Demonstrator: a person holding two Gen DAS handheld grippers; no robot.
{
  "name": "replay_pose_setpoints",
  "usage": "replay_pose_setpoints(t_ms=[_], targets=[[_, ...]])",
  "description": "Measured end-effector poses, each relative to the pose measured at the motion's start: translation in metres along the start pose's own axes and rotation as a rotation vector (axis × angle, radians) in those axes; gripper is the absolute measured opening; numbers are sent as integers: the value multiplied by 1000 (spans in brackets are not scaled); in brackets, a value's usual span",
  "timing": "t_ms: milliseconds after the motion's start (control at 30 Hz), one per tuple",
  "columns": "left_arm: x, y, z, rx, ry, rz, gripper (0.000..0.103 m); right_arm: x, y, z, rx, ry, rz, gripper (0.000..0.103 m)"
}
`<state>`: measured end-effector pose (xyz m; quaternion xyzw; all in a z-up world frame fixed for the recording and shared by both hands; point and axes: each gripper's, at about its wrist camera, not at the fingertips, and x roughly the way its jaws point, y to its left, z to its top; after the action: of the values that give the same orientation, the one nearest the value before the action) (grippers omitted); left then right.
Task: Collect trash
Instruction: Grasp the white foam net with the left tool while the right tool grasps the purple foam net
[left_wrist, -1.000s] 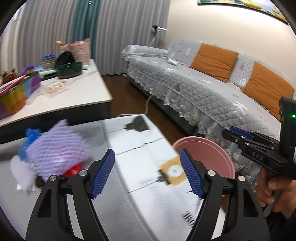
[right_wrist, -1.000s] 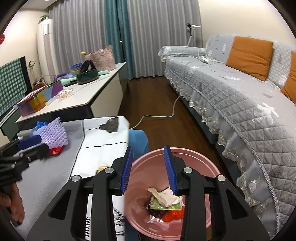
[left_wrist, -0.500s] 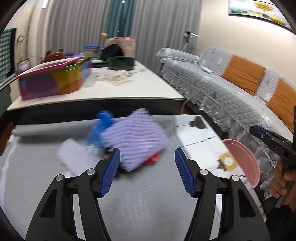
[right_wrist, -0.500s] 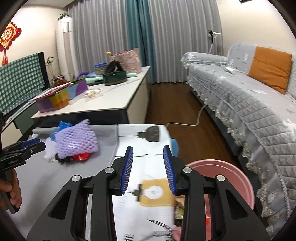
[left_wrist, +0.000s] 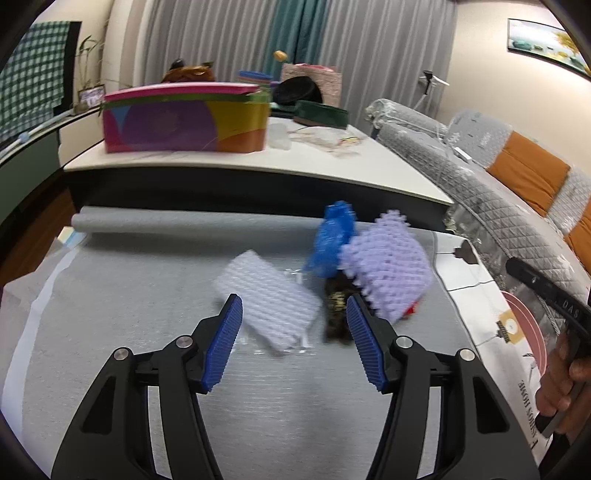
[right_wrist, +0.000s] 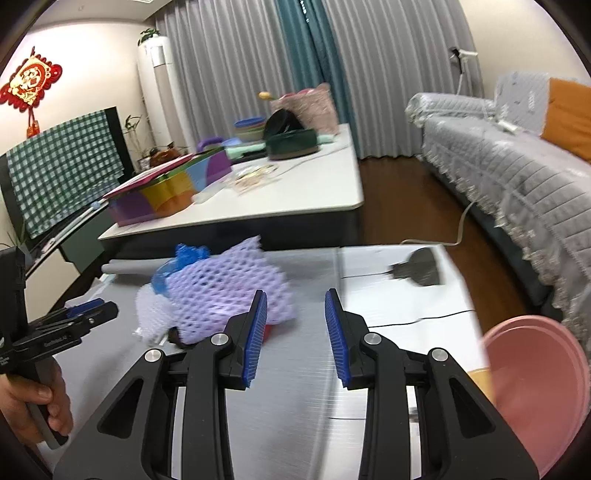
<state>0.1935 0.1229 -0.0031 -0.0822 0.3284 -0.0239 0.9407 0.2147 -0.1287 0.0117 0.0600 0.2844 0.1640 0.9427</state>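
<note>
A colourful box (left_wrist: 184, 118) and a dark bowl (left_wrist: 321, 112) sit on the far white table (left_wrist: 369, 173), and a pink bin (right_wrist: 535, 387) stands at the near right. The right claw's (right_wrist: 295, 332) handle reads "DAS". The white foam net (left_wrist: 269, 302), purple foam net (left_wrist: 388, 269) and blue bag (left_wrist: 332, 240) lie on the grey mat (left_wrist: 129, 288); the left claw (left_wrist: 293, 341) is closing around the white net without touching it, and the right claw is spread and empty, the purple net just to its left.

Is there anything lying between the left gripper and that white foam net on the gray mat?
Nothing visible. The left gripper, its jaws closing and still empty, points at the white foam net, with only bare gray mat between. A dark wrapper lies beside the net.
</note>
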Motion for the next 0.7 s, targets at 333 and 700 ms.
replay_pose_setpoints(t_ms=[333, 700], targets=[[29, 22, -3, -50, 60, 53, 58, 71, 27, -13, 51, 122, 115, 54], [54, 31, -4, -90, 119, 59, 58, 108, 24, -17, 64, 192, 107, 61]])
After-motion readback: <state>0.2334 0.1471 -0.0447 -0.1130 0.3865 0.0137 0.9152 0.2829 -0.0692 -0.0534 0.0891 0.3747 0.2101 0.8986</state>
